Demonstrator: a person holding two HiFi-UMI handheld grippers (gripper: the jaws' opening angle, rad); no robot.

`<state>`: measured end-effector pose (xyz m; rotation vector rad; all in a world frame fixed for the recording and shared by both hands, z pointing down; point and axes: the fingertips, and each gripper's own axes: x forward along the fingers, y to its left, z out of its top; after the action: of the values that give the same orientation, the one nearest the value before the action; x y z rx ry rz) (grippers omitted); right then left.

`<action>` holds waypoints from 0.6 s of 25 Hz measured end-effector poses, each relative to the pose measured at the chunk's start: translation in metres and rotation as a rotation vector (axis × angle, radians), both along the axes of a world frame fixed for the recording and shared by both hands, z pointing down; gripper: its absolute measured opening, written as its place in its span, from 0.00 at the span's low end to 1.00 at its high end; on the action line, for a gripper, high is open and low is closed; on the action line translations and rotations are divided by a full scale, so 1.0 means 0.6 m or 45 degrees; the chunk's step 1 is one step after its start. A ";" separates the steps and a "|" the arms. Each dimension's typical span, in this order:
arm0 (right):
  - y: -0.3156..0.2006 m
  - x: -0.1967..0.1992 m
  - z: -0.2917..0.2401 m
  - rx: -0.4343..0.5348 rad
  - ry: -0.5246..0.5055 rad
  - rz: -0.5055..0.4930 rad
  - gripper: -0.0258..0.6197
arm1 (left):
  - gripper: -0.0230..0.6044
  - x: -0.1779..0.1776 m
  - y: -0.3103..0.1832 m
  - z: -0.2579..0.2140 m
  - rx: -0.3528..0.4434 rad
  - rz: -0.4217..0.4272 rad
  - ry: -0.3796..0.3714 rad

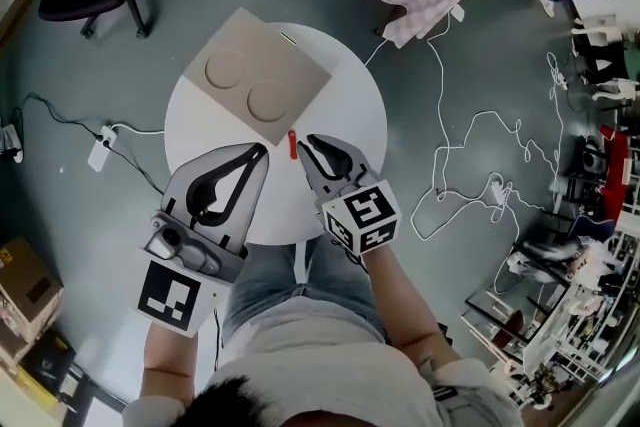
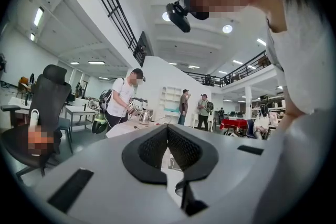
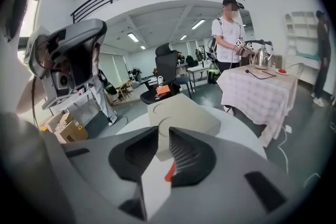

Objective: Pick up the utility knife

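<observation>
Head view: the red utility knife [image 1: 292, 144] is lying on the white desk [image 1: 345, 90], between the left tool [image 1: 262, 151] and the right tool [image 1: 304, 142]. Left gripper view: the jaws are touching at the tips, gripping nothing. Right gripper view: the jaws are standing slightly apart, with the knife showing beneath them.

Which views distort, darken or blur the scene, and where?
Head view: mild fisheye, even light, round table sharp. Left gripper view: black corners, railings bowed, left gripper soft up close. Right gripper view: black corners, utility knife only a blurred red smear.
</observation>
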<state>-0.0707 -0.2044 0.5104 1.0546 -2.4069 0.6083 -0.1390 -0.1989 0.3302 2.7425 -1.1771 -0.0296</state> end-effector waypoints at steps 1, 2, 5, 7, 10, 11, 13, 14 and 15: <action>0.001 0.001 0.014 -0.019 0.019 0.010 0.13 | 0.05 0.001 -0.003 0.005 -0.006 0.012 0.001; 0.003 0.003 0.027 -0.038 0.036 0.023 0.13 | 0.05 0.003 -0.004 0.010 -0.011 0.025 0.001; 0.008 0.009 0.061 -0.090 0.078 0.057 0.13 | 0.05 0.009 -0.008 0.024 -0.026 0.060 -0.005; 0.011 0.010 0.083 -0.118 0.103 0.062 0.14 | 0.05 0.014 -0.009 0.031 -0.029 0.074 -0.004; 0.011 0.008 0.112 -0.153 0.142 0.082 0.14 | 0.05 0.017 -0.010 0.037 -0.027 0.088 -0.006; 0.010 0.009 0.122 -0.168 0.156 0.096 0.14 | 0.05 0.017 -0.010 0.039 -0.025 0.090 -0.008; 0.010 0.009 0.143 -0.201 0.191 0.114 0.14 | 0.05 0.016 -0.010 0.040 -0.022 0.091 -0.012; 0.010 0.009 0.154 -0.218 0.211 0.117 0.16 | 0.05 0.015 -0.009 0.040 -0.023 0.091 -0.013; 0.010 0.008 0.163 -0.234 0.234 0.119 0.17 | 0.05 0.013 -0.007 0.041 -0.025 0.090 -0.015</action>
<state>-0.0662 -0.1984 0.6085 1.0981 -2.1109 0.7162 -0.1310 -0.2032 0.3550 2.7688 -1.0764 0.0065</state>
